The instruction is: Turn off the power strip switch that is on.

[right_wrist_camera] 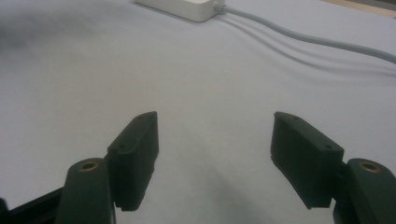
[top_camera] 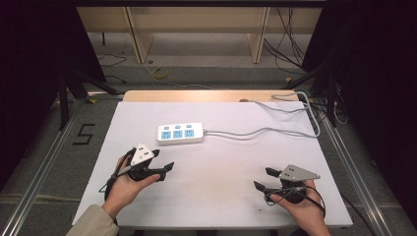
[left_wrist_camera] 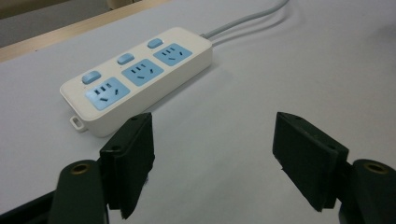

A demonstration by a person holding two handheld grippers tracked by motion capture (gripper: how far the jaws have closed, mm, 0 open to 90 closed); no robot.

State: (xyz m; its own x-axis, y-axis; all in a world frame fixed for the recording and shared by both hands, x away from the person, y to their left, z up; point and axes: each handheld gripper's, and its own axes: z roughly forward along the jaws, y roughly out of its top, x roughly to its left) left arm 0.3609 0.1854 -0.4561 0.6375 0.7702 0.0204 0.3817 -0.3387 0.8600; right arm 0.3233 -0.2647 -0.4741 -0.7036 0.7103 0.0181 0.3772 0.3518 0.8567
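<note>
A white power strip [top_camera: 180,133] with three blue sockets and three blue switches lies on the white table [top_camera: 221,196], left of the middle. Its grey cable [top_camera: 260,132] runs right and off the far right corner. My left gripper [top_camera: 165,172] rests low on the near left, just in front of the strip, pointing right. In the left gripper view the strip [left_wrist_camera: 135,77] lies close ahead of my left gripper [left_wrist_camera: 212,121], whose jaws stand wide apart with nothing between them. My right gripper [top_camera: 262,178] sits near the front right, open and empty [right_wrist_camera: 215,119], with the strip's end [right_wrist_camera: 187,7] and cable [right_wrist_camera: 303,39] far ahead.
A wooden strip [top_camera: 206,96] borders the table's far edge. Metal rails [top_camera: 44,162] run along both sides of the table, and a "5" mark [top_camera: 84,133] is on the floor to the left. Wooden legs [top_camera: 140,34] and loose cables [top_camera: 290,39] lie beyond.
</note>
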